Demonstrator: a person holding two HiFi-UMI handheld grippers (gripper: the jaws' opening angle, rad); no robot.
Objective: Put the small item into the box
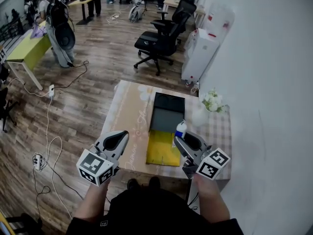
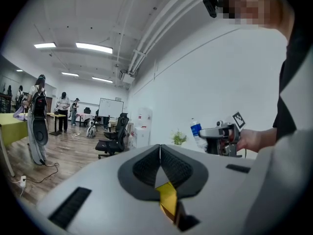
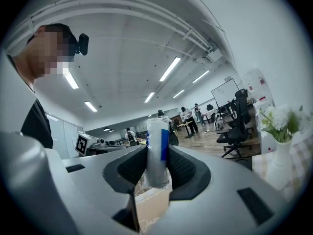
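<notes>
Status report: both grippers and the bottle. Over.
Left gripper shut, empty. Right gripper shut on small bottle, beside open box, not in yet. Nothing in the way.

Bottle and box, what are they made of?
The bottle looks like pale, slightly see-through plastic with a shiny blue label. The box is probably matte dark cardboard: its yellow flap lies folded out flat. I can't be sure.

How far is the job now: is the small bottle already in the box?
Done: the box lies open and the right tongs grip the small bottle. In hand: the bottle is held at the box's right edge. To do: lower it in and let go. The left tongs are shut, empty.
</notes>
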